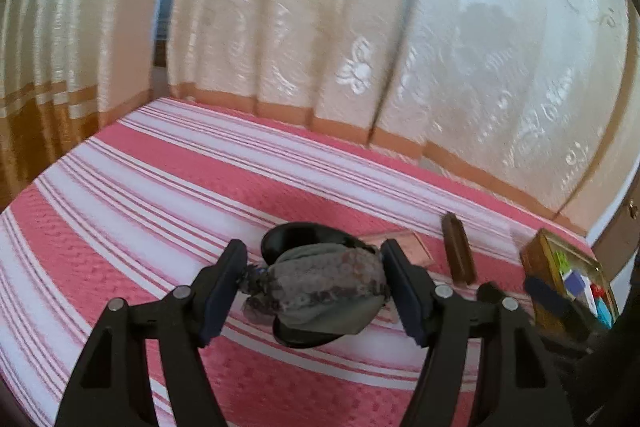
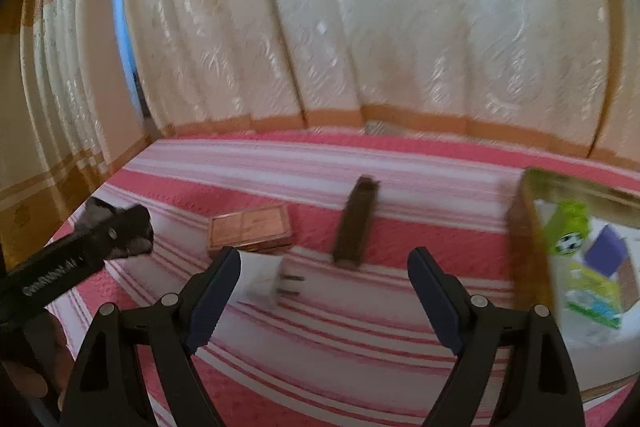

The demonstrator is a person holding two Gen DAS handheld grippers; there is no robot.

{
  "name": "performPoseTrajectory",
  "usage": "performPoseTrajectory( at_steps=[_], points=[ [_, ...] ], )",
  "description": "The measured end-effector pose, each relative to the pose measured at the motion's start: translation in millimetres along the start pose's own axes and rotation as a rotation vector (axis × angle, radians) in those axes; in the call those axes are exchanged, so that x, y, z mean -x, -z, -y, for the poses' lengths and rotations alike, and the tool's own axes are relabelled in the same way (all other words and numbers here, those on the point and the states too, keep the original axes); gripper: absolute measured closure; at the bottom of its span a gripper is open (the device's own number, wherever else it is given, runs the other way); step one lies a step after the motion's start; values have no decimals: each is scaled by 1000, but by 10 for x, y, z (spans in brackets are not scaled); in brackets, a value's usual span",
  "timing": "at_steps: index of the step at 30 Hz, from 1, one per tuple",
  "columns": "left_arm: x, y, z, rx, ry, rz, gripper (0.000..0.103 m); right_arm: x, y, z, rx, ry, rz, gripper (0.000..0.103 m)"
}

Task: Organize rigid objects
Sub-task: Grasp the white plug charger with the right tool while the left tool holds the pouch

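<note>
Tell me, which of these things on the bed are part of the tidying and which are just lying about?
Part of the tidying:
left gripper, shut on a black case wrapped in cloth
right gripper, open
white plug
copper-coloured flat box
brown bar
gold box with small items

Just there:
curtains
striped bedspread

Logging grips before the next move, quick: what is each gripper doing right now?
Left gripper: closed on a black glasses case with grey cloth.
Right gripper: open, holding nothing.
</note>
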State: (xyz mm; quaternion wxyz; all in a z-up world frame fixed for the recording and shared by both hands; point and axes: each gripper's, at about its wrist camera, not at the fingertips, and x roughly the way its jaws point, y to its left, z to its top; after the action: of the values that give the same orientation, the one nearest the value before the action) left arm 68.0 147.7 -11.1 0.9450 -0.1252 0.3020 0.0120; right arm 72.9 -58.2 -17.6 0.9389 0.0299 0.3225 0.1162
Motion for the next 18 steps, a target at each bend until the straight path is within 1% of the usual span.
performPoseTrajectory(
  at_steps=[5,8,10,15,18],
  points=[
    [47,-29,-51,16,-23,30,34,-216,10,-120,-6,-50,-84,15],
    [70,-35,-73,23,-52,50,34,-343,5,-184,-5,-68,-132,15],
    [66,-41,-89,30,-53,49,34,-437,-2,-256,2,-73,-165,15],
    [51,-43,-79,28,-49,42,34,-647,10,-449,46,-58,-247,17],
    [48,-38,-61,18,-47,38,34,-688,19,-534,94,-9,-268,20]
  ],
)
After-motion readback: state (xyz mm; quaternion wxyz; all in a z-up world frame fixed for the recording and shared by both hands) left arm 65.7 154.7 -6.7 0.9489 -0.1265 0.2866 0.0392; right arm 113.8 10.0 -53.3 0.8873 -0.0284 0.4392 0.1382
